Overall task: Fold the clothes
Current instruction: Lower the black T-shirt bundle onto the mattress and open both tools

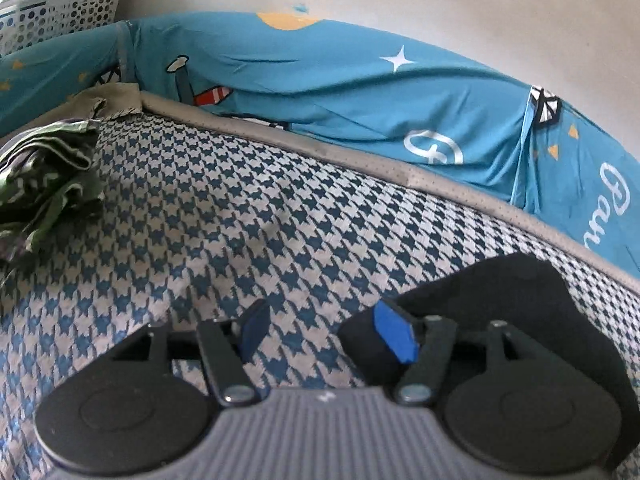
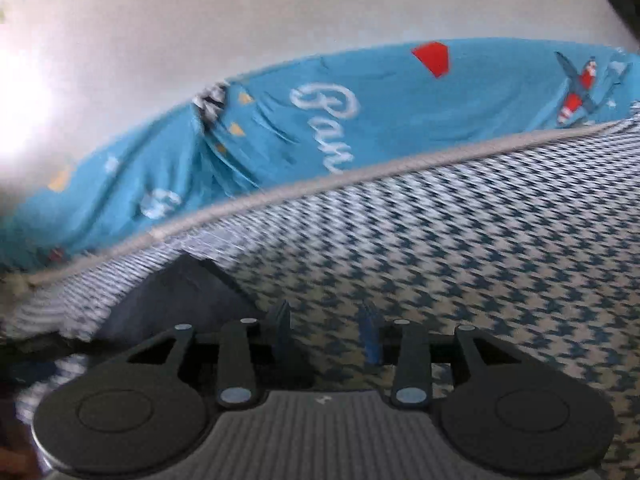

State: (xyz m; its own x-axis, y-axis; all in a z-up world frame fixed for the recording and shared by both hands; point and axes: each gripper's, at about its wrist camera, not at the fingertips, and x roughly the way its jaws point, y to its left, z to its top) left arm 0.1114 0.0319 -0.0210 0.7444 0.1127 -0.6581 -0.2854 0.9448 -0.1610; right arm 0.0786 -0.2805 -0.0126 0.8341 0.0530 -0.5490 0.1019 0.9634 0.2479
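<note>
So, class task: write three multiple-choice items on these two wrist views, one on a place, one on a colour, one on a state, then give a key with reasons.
1. Where does the crumpled green patterned garment lie in the left wrist view?
A. at the left edge, on the houndstooth mat
B. inside the white basket
C. between the gripper's fingers

2. What colour is the printed sheet behind the blue-and-white houndstooth mat?
A. red
B. turquoise blue
C. grey

3. How does the left gripper stand?
A. shut on the garment
B. shut on nothing
C. open

Key: 1 A, it sits on the mat, below the white perforated basket. 2 B, turquoise with white script. 3 C, bare mat shows between its blue pads.
</note>
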